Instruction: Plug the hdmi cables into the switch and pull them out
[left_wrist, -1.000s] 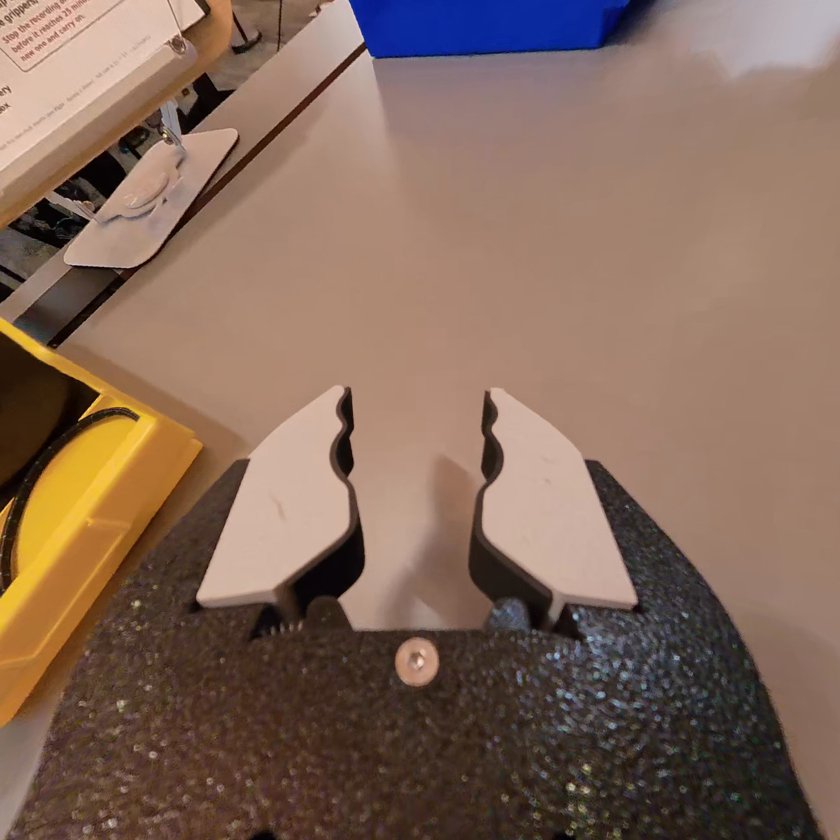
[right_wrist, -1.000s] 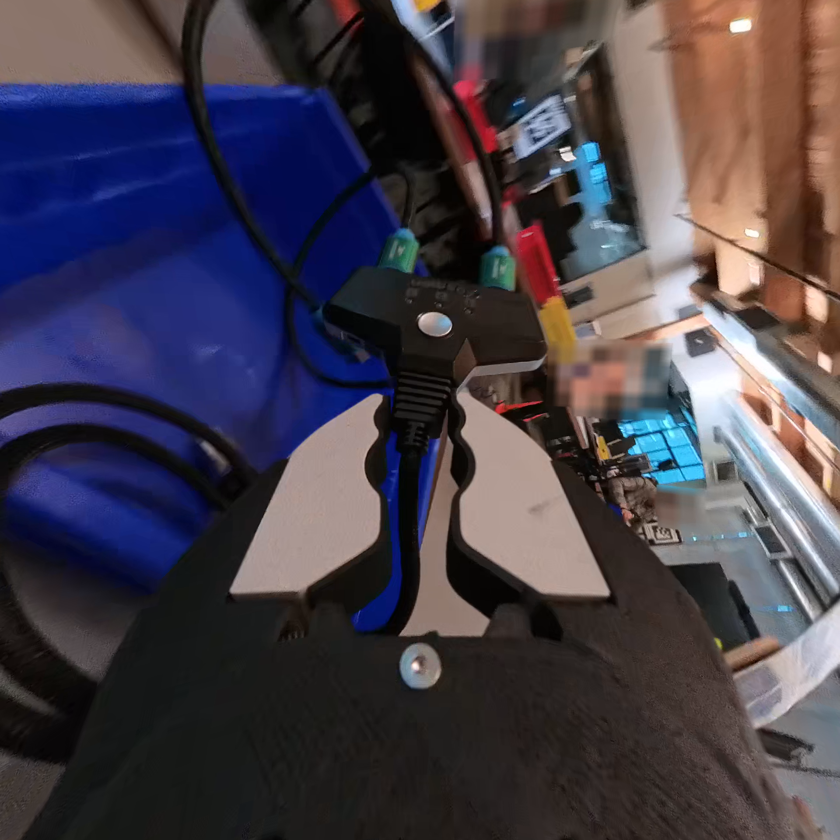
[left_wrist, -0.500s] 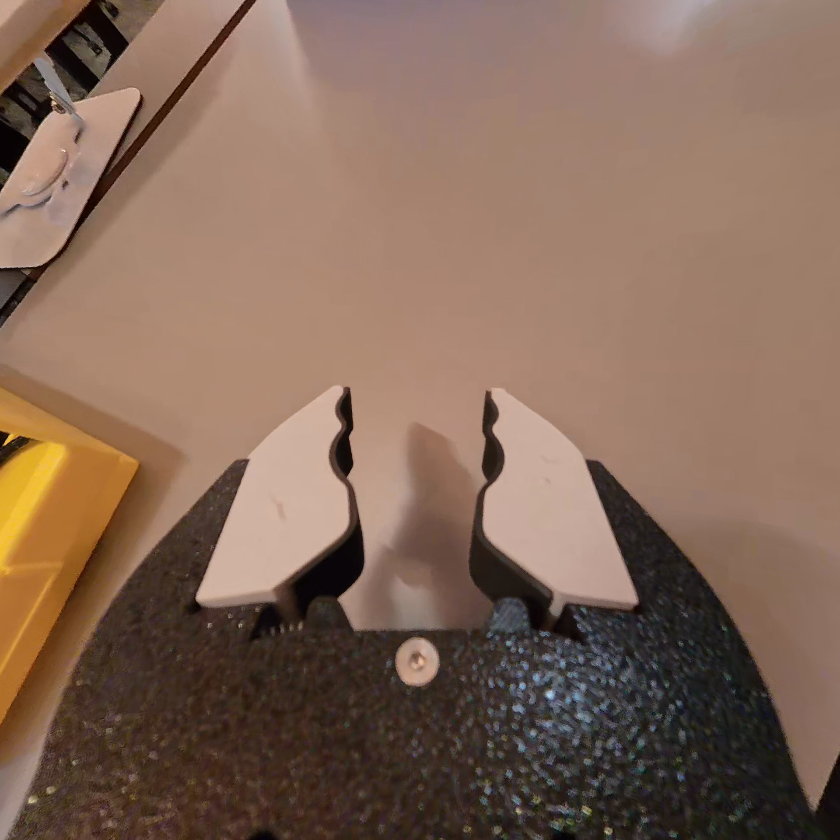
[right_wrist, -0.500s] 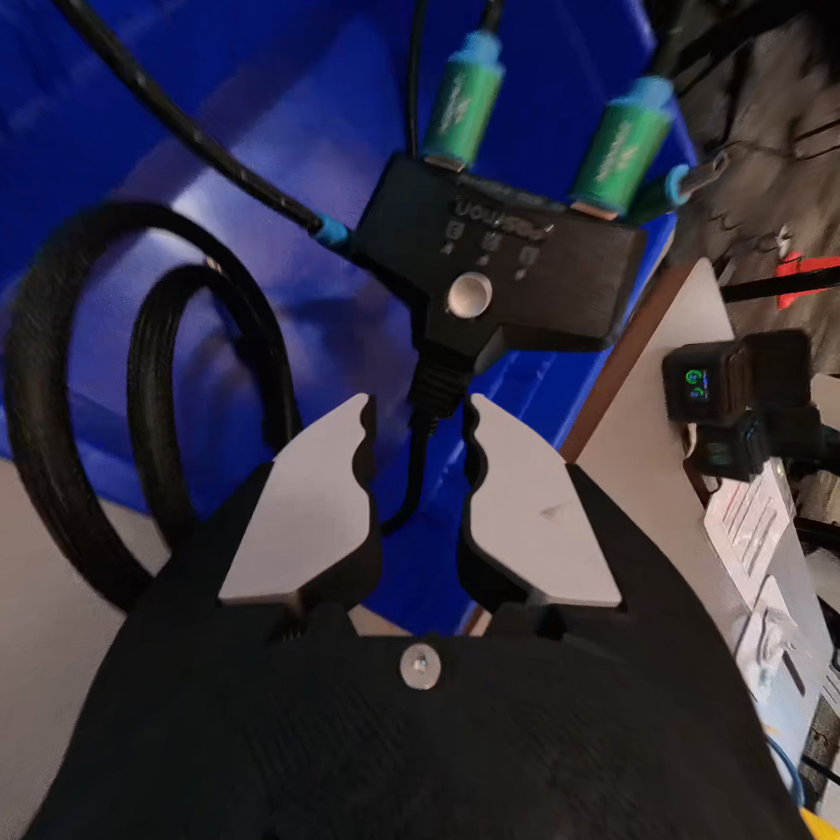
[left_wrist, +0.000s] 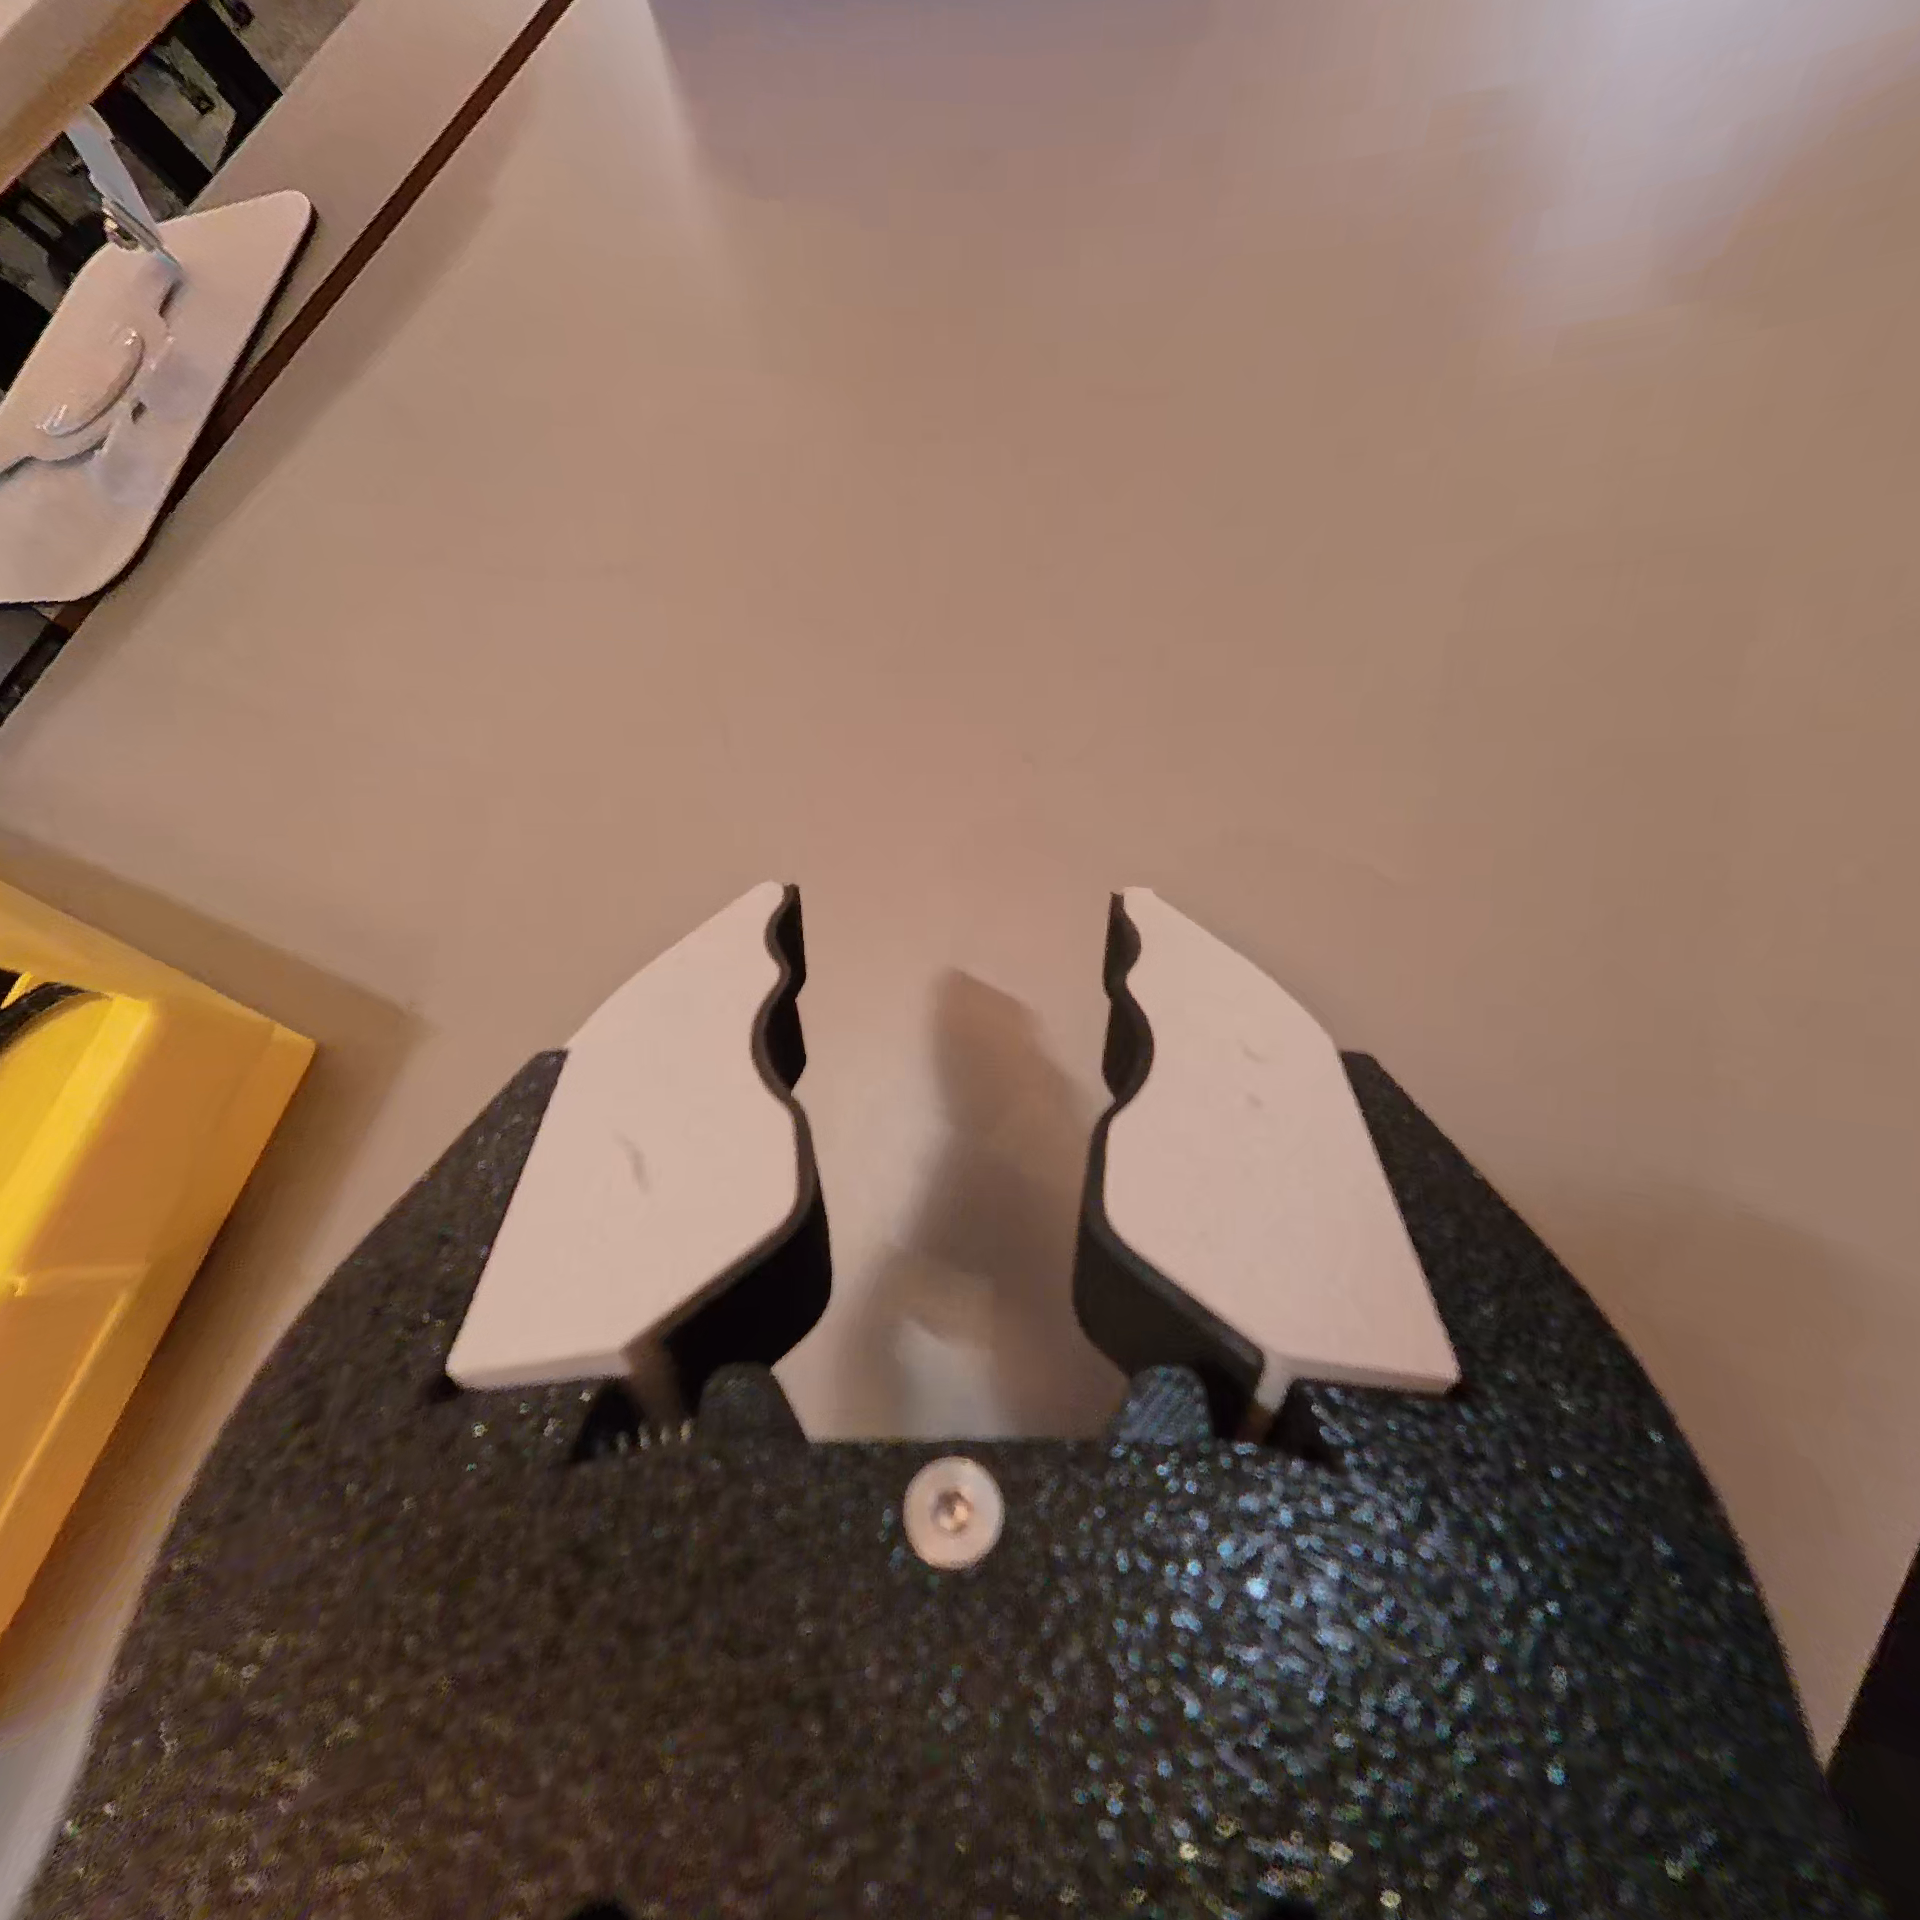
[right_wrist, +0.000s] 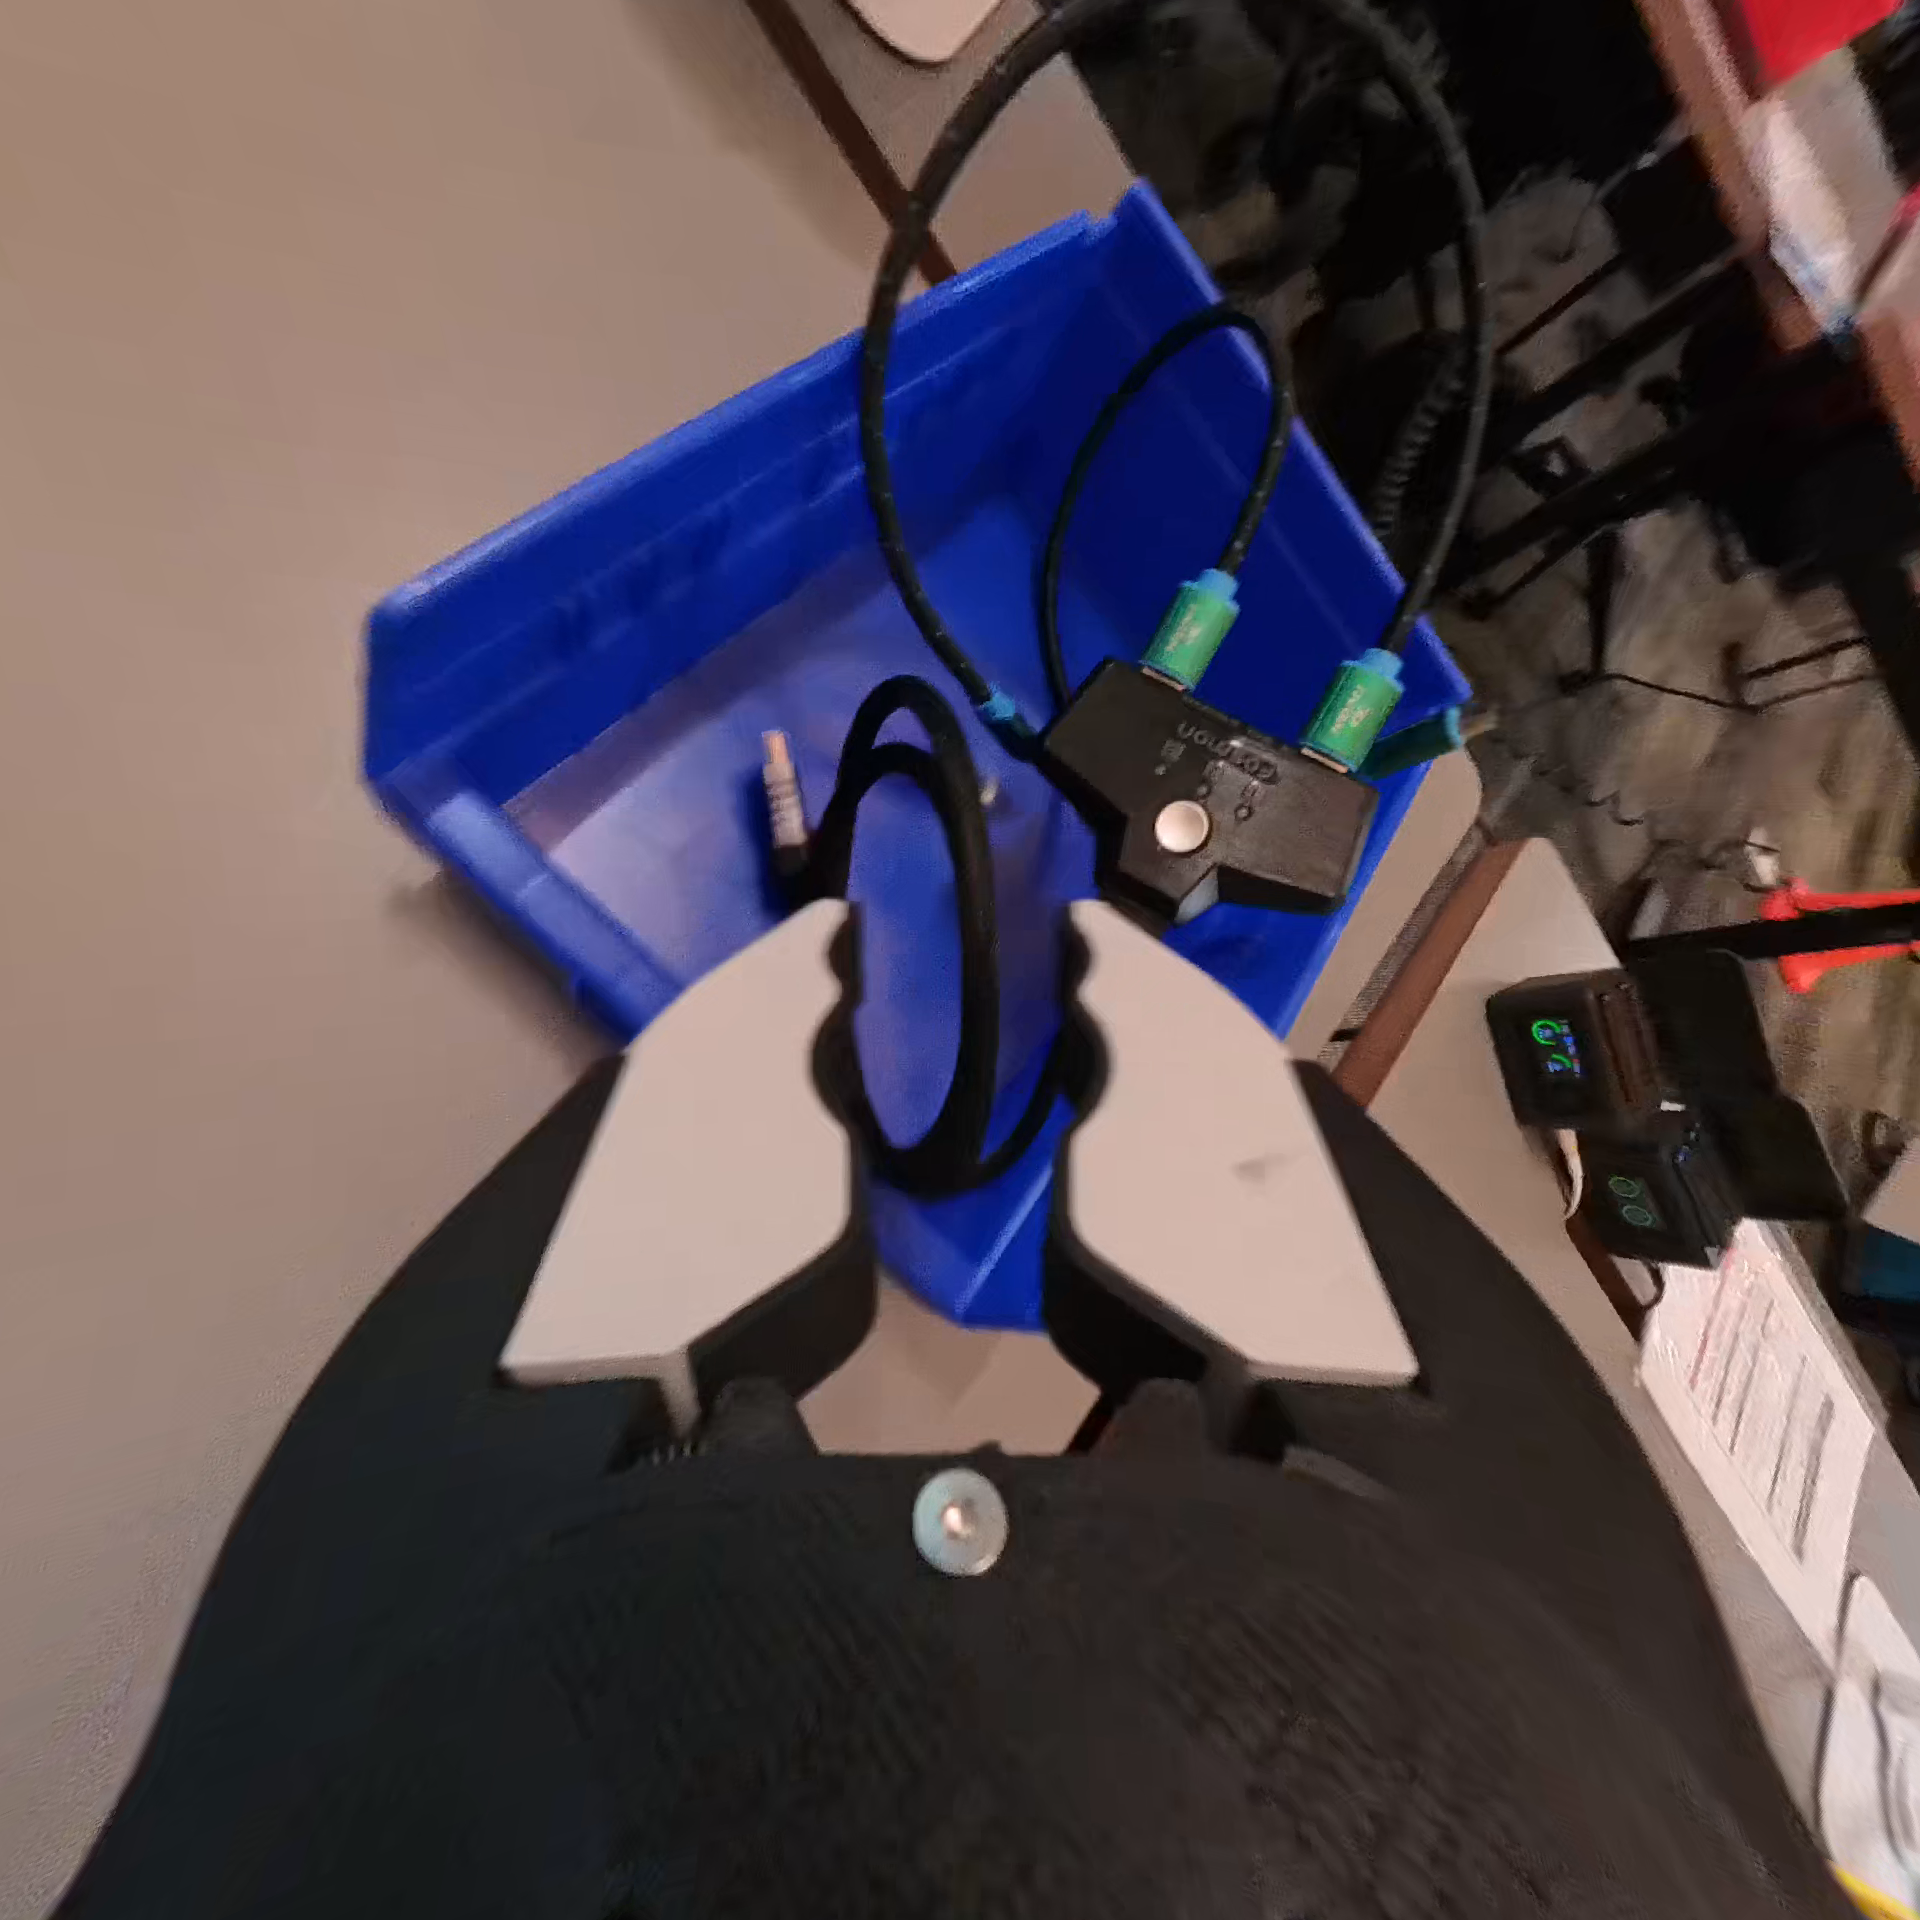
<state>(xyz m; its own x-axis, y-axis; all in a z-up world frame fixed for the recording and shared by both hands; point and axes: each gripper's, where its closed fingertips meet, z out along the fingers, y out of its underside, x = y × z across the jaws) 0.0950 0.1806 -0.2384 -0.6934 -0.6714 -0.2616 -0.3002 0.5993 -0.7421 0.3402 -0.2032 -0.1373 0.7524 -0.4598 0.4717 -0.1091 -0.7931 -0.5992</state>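
In the right wrist view the black HDMI switch (right_wrist: 1216, 800) rests at the right side of the blue bin (right_wrist: 644, 582). Two green-ended plugs (right_wrist: 1190, 629) sit in its far edge, and their black cables loop upward. A coiled black cable (right_wrist: 940, 935) with a loose metal plug (right_wrist: 784, 800) lies in the bin. My right gripper (right_wrist: 956, 935) is open and empty, above the bin's near edge and short of the switch. My left gripper (left_wrist: 956, 904) is open and empty over the bare beige table (left_wrist: 1143, 520). The switch is out of the left wrist view.
A yellow bin (left_wrist: 114, 1195) stands at the left gripper's left. A grey flat plate (left_wrist: 125, 353) lies beyond the table's left edge. Right of the blue bin are small black devices with lit displays (right_wrist: 1558, 1060) and printed sheets (right_wrist: 1766, 1392). Dark clutter lies beyond the table.
My right gripper has opened, let go of the switch's cable and drawn back. The switch now lies in the blue bin. My left gripper stays open and has shifted slightly over the table.
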